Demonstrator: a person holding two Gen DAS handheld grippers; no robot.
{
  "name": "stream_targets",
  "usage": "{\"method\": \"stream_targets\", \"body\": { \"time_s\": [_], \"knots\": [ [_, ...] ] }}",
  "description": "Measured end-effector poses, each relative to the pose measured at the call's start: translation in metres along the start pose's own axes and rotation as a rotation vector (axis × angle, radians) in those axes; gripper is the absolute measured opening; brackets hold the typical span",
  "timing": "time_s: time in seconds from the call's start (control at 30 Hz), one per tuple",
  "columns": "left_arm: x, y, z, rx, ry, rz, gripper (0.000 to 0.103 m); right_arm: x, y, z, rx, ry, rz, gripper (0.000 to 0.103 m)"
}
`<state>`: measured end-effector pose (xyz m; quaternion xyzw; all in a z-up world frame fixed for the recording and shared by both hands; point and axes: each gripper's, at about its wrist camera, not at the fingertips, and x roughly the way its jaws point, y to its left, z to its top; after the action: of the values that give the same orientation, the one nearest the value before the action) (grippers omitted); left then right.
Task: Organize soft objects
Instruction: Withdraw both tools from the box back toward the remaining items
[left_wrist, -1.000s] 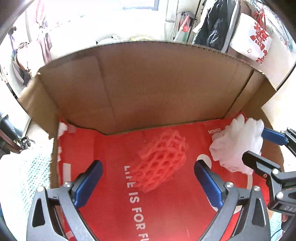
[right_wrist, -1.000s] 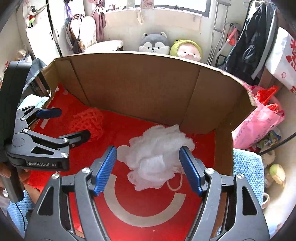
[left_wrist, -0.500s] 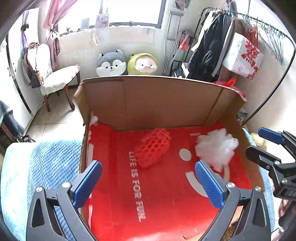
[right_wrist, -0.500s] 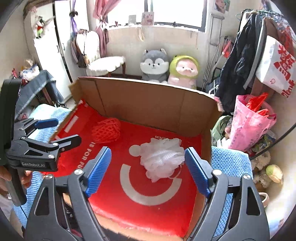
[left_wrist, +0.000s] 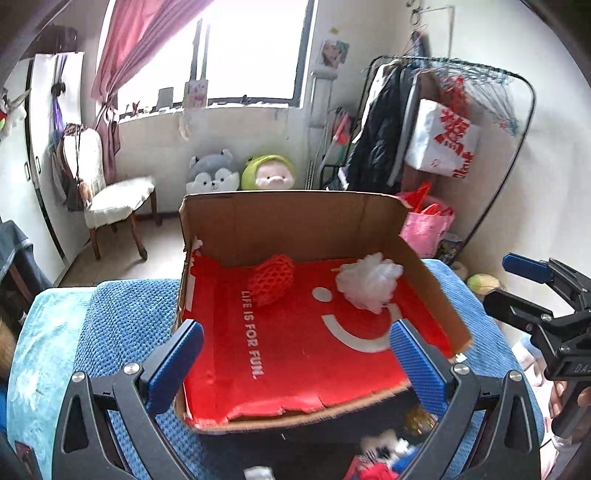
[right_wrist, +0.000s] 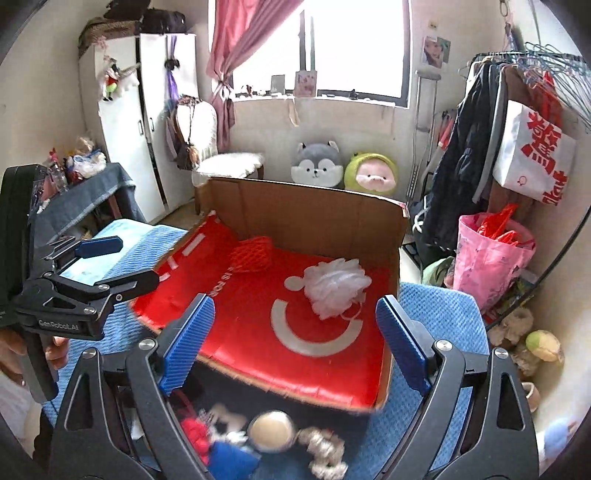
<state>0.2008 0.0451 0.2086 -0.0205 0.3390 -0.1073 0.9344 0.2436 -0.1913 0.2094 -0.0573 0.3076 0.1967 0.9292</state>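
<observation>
Cardboard box with a red printed floor sits in front of you on a blue towel spread over the surface, its near side folded down flat. Behind it, two plush toys lean against the wall under the window, and a clothes rack stands to the right.

Your left tool hangs above the box's near edge with its blue pads spread wide and nothing between them. Your right tool is likewise wide open and empty, above the same near edge; each tool shows at the side of the other's view.

Inside the box, the white mesh pouf lies on the red floor toward the right wall, touching the white smile mark. The red foam net rests toward the back wall, left of the pouf and apart from it.

Below the box's front edge, a blurred heap of small soft items shows in your right wrist view.
</observation>
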Motion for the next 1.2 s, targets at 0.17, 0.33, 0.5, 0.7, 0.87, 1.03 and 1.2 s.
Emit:
{"method": "stream_targets", "body": {
  "time_s": [0.17,0.33,0.5,0.7,0.87,1.03,1.2],
  "knots": [
    [-0.027,-0.004,-0.022,-0.028,-0.025,-0.030,0.103,-0.028,0.010,-0.027,-0.011,-0.028,0.004,0.094],
    [-0.049,-0.005,-0.051,-0.051,-0.068,0.010,0.103,-0.052,0.021,-0.064,-0.012,-0.067,0.018,0.094],
    [-0.072,-0.010,-0.083,-0.059,-0.122,0.042,0.103,-0.074,0.026,-0.099,0.015,-0.099,0.032,0.095],
    [-0.091,-0.022,-0.117,-0.053,-0.149,0.037,0.103,-0.098,0.038,-0.137,0.018,-0.138,-0.015,0.096],
    [-0.099,-0.038,-0.145,-0.022,-0.155,0.034,0.103,-0.106,0.042,-0.162,0.032,-0.143,-0.033,0.097],
    [-0.093,-0.050,-0.169,-0.017,-0.117,0.002,0.103,-0.100,0.048,-0.190,0.042,-0.122,-0.057,0.097],
    [-0.079,-0.059,-0.187,0.001,-0.082,-0.011,0.103,-0.087,0.049,-0.209,0.058,-0.080,-0.056,0.097]
  ]
}}
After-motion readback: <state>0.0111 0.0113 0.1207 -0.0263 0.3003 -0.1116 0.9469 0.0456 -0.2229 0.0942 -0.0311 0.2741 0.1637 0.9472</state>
